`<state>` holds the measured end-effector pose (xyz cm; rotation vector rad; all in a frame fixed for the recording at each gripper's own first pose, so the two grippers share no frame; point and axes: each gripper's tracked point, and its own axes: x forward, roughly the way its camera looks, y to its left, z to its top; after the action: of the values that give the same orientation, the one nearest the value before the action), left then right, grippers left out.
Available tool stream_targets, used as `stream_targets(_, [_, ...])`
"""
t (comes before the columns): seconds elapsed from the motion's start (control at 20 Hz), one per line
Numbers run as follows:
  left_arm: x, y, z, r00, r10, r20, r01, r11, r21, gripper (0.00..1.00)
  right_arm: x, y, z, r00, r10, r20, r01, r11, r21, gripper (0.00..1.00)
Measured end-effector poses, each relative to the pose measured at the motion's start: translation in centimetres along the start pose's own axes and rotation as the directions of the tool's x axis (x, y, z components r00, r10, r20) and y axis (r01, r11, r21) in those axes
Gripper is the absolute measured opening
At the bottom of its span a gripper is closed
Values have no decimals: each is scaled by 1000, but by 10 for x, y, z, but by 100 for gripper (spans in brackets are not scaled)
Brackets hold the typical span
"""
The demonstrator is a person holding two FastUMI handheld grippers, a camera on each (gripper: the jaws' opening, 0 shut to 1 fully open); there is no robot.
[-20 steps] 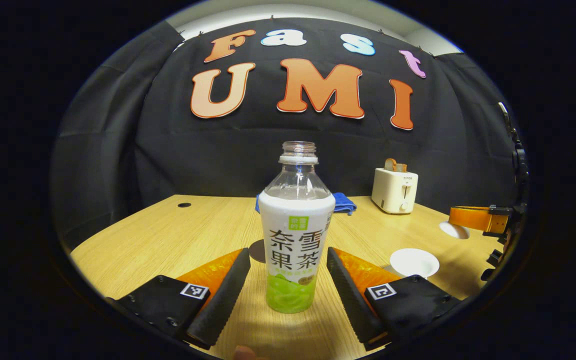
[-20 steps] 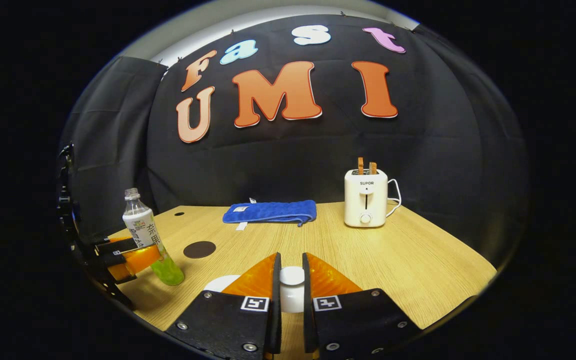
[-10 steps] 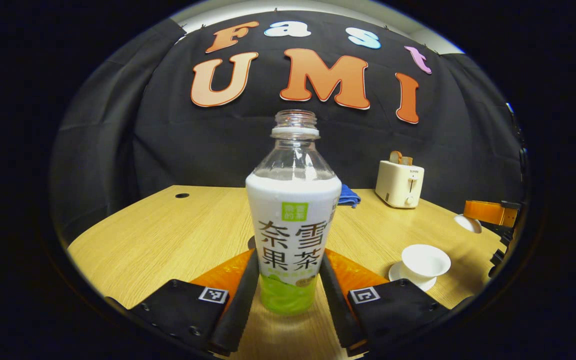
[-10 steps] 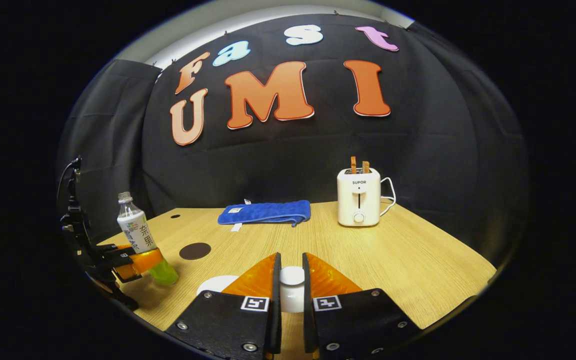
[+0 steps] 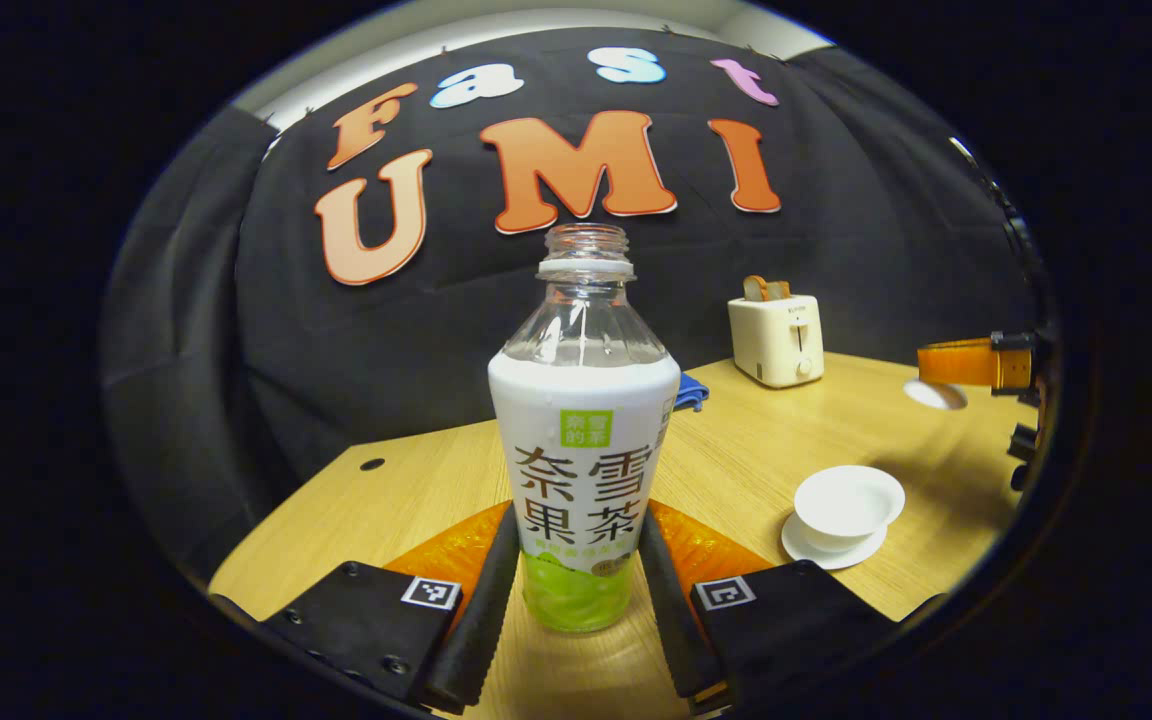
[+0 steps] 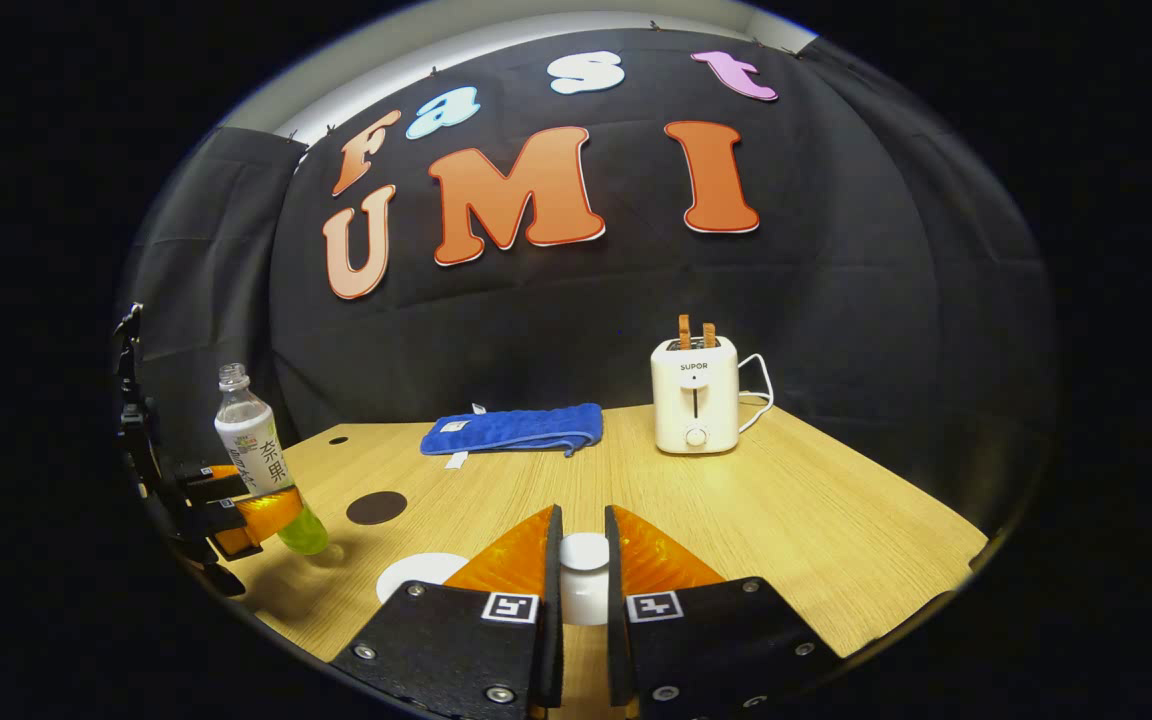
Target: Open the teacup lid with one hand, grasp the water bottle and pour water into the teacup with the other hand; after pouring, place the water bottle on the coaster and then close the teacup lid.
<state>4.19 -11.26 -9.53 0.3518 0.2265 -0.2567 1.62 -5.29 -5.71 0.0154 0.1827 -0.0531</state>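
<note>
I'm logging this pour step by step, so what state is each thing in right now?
Clear plastic water bottle: uncapped, upright, gripped low.
White porcelain teacup: open, on its saucer.
White teacup lid: off the cup, held by its knob.
Left gripper: shut on the bottle.
Right gripper: shut on the lid.
Dark round coaster: bare.

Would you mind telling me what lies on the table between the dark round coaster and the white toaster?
In the right gripper view, a folded blue towel lies between the dark round coaster and the white toaster, toward the back.
</note>
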Motion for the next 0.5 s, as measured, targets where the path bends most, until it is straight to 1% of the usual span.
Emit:
stream_targets(0.05, [0, -2, -1, 1000, 1, -15, 0, 999, 53, 70, -1, -3, 0, 1000, -9, -1, 9, 1000, 2, 18])
stream_targets(0.15, [4, -6, -7, 999, -4, -45, 11, 985, 173, 70, -1, -7, 1, 1000, -19, -2, 19, 1000, 12, 18])
stream_targets(0.3, [8, -11, -11, 997, -16, -80, 41, 947, 317, 69, -3, -10, 2, 1000, -26, 2, 26, 1000, 18, 18])
stream_targets(0.4, [10, -17, -14, 994, -30, -103, 68, 916, 396, 69, -3, -12, 2, 1000, -28, 0, 28, 999, 21, 18])
stream_targets(0.5, [11, -22, -17, 992, -35, -124, 92, 862, 498, 71, -3, -13, 0, 1000, -27, -7, 27, 999, 23, 18])
